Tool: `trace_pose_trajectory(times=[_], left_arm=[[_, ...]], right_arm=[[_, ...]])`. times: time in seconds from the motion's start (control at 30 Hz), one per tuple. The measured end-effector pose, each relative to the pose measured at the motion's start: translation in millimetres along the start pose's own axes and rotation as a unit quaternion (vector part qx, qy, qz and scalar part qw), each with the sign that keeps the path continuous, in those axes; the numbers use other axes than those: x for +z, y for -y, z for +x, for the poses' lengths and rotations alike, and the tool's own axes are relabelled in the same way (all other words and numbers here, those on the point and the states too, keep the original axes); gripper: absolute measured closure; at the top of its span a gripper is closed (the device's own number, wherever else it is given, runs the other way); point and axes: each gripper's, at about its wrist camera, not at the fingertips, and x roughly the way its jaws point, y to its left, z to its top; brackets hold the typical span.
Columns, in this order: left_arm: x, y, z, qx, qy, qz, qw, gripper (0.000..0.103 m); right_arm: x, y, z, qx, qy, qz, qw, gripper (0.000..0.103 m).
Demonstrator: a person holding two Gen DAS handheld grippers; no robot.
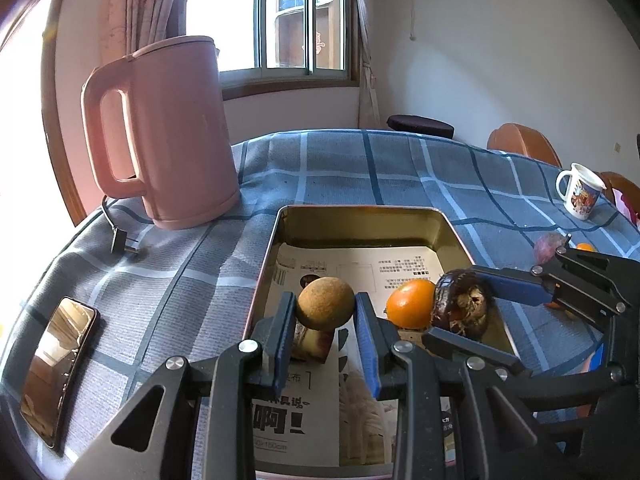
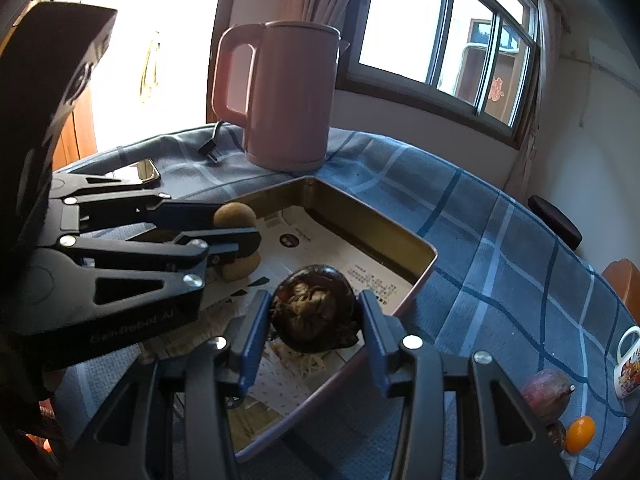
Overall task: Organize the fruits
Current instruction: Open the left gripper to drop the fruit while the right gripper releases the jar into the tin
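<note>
My left gripper (image 1: 325,312) is shut on a round brown fruit (image 1: 325,302) and holds it just above the paper-lined gold tin tray (image 1: 360,210). My right gripper (image 2: 314,320) is shut on a dark, shrivelled purple fruit (image 2: 314,312) over the tray's right side (image 2: 416,276). An orange kumquat (image 1: 410,304) lies in the tray between them. The left gripper also shows in the right wrist view (image 2: 236,236), holding the brown fruit (image 2: 234,216). A purple passion fruit (image 2: 546,394) and another kumquat (image 2: 580,434) lie on the cloth right of the tray.
A pink kettle (image 1: 168,128) with its plug (image 1: 120,240) stands behind the tray at left. A phone (image 1: 60,368) lies at the left table edge. A printed mug (image 1: 582,190) stands at far right. The blue checked cloth (image 1: 360,168) covers the table.
</note>
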Motion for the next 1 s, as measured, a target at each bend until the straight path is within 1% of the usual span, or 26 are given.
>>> trace_pose_trajectory(times=[0.1, 0.13, 0.17, 0.23, 0.27, 0.37, 0.47, 0.57, 0.67, 0.77, 0.87, 1.0], left_arm=[[0, 0, 0, 0.002, 0.000, 0.000, 1.0000, 0.069], [0, 0, -1, 0.004, 0.003, 0.000, 1.0000, 0.060], [0, 0, -3, 0.006, 0.008, -0.002, 1.0000, 0.048], [0, 0, -7, 0.011, 0.021, -0.005, 0.9997, 0.034], [0, 0, -12, 0.013, 0.033, -0.007, 0.9993, 0.032], [1, 1, -22, 0.005, 0.050, -0.007, 0.9987, 0.032], [4, 3, -33, -0.006, 0.066, -0.013, 0.9977, 0.032], [6, 10, -42, -0.017, 0.080, -0.016, 0.9966, 0.032], [6, 26, -45, -0.035, 0.082, -0.010, 0.9960, 0.032], [5, 45, -45, -0.052, 0.079, 0.004, 0.9955, 0.032], [3, 70, -45, -0.063, 0.077, 0.028, 0.9946, 0.031], [1, 97, -42, -0.075, 0.071, 0.055, 0.9931, 0.031]], right_arm=[[0, 0, 2, 0.001, -0.005, 0.002, 1.000, 0.055], [0, 1, 2, 0.000, -0.006, 0.001, 1.000, 0.054], [0, 0, 2, -0.001, -0.006, 0.001, 1.000, 0.050], [1, 0, 1, -0.002, -0.002, 0.000, 1.000, 0.044], [0, 1, 0, -0.005, 0.001, 0.002, 1.000, 0.044], [-2, 7, -7, -0.013, 0.010, 0.019, 1.000, 0.044], [-9, 20, -24, -0.031, 0.021, 0.040, 0.999, 0.043], [-21, 42, -51, -0.058, 0.033, 0.068, 0.995, 0.038], [-40, 73, -77, -0.094, 0.036, 0.104, 0.989, 0.036], [-64, 104, -98, -0.135, 0.022, 0.138, 0.981, 0.034], [-86, 130, -108, -0.168, 0.005, 0.168, 0.971, 0.034], [-102, 154, -110, -0.171, -0.012, 0.202, 0.964, 0.035]])
